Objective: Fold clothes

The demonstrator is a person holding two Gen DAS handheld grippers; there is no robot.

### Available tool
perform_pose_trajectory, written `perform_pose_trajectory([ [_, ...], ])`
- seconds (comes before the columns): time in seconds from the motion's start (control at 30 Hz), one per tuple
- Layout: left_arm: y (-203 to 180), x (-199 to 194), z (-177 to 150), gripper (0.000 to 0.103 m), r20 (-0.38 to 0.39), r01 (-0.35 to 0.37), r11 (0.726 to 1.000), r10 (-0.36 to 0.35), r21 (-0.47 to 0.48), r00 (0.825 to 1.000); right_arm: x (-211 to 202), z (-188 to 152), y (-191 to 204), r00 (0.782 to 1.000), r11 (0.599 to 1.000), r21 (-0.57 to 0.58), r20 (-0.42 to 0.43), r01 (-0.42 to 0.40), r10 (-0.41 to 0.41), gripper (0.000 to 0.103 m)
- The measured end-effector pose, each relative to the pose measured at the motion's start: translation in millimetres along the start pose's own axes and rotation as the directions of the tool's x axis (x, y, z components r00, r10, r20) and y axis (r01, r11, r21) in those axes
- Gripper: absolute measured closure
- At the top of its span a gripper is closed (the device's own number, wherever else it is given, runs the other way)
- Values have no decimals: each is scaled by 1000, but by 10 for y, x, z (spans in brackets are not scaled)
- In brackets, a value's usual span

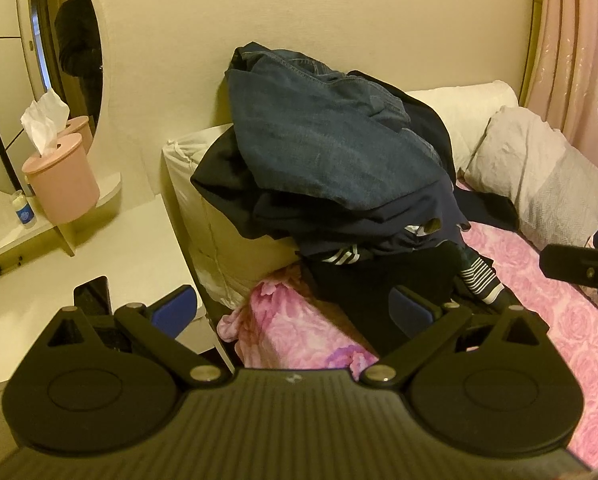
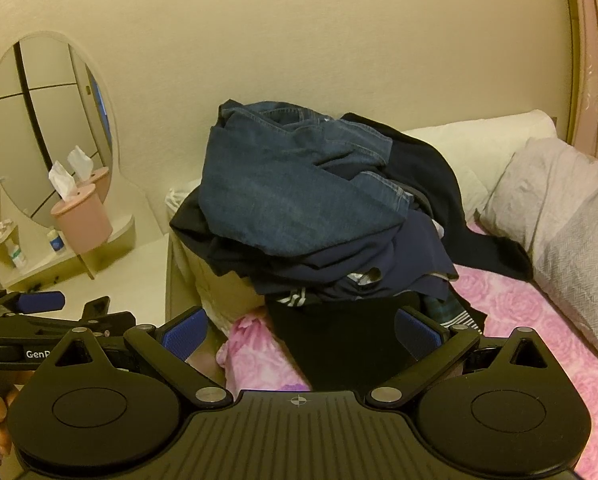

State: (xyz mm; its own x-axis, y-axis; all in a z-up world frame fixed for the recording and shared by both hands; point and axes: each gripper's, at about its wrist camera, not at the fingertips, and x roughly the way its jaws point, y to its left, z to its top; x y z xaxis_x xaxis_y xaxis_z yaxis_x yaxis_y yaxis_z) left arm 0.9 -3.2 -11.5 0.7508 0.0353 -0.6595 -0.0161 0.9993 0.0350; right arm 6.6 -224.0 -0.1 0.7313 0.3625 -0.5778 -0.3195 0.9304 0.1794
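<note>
A heap of dark clothes (image 1: 339,184) lies on the bed against the wall, topped by blue jeans (image 1: 323,132), with navy garments and a striped piece (image 1: 479,280) below. The heap also shows in the right wrist view (image 2: 319,220), jeans (image 2: 295,188) on top. My left gripper (image 1: 295,308) is open and empty, short of the heap's lower edge. My right gripper (image 2: 301,330) is open and empty, facing a black garment (image 2: 339,344) at the heap's foot. The right gripper's body shows at the left view's right edge (image 1: 579,264); the left gripper shows at the right view's left (image 2: 39,320).
The pink rose-patterned bedcover (image 1: 559,320) spreads to the right. A grey pillow (image 1: 539,176) and white pillows (image 1: 459,108) lie by the wall. A white vanity table (image 1: 99,248) with a pink tissue box (image 1: 59,180) and oval mirror (image 2: 47,128) stands left. Pink curtains (image 1: 571,40) hang right.
</note>
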Motion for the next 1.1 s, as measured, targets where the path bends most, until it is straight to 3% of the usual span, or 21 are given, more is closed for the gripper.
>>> perform_pose_trajectory([
  [1.1, -58, 56, -22, 2, -25, -13, 1000, 13, -14, 1000, 53, -46, -61, 1000, 1000, 0, -23, -15, 15, 1],
])
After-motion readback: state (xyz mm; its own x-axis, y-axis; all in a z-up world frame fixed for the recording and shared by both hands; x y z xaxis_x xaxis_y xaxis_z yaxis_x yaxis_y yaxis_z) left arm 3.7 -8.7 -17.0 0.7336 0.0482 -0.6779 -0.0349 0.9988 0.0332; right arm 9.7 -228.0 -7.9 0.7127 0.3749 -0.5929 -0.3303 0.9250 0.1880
